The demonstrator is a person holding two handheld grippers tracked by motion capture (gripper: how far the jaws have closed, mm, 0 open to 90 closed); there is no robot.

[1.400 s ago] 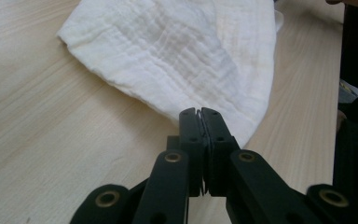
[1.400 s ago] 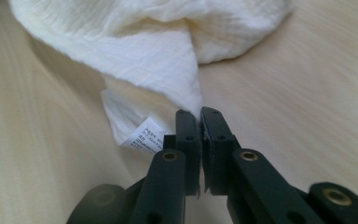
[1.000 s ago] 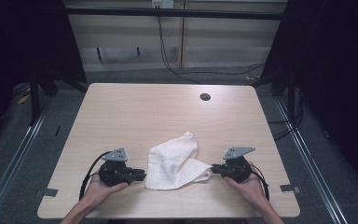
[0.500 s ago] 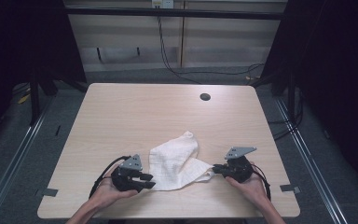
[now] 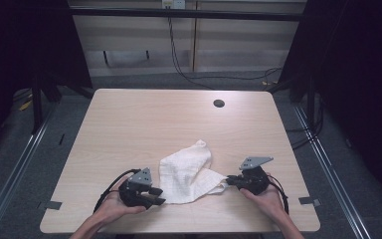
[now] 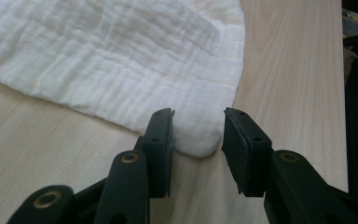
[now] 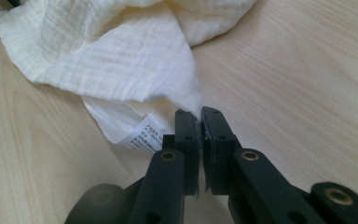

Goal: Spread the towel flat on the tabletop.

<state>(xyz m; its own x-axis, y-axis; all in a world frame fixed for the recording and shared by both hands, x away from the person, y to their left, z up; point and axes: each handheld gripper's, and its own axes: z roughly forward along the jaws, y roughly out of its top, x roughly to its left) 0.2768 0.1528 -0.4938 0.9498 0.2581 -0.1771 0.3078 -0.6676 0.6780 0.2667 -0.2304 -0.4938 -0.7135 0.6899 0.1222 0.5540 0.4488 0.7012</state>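
Pinching a corner of the white cloth point(image 7: 121, 60) between clenched jaws, the right gripper point(image 7: 200, 123) sits low near the table's point(image 5: 154, 124) front edge, a printed care label point(image 7: 144, 135) just beside it. The left gripper point(image 6: 196, 128) stands spread, its jaws flanking a rounded cloth corner without clamping it. Crumpled, the cloth lies between both grippers on the pale wooden table.

1 white cloth point(image 5: 188, 172), crumpled, w/ 1 printed label point(image 7: 144, 134). 2 grippers: left gripper point(image 5: 155, 195), right gripper point(image 5: 230, 181). 2 hands: left hand point(image 5: 110, 208), right hand point(image 5: 263, 197). 1 table point(image 5: 144, 119) w/ 1 round hole point(image 5: 219, 103).
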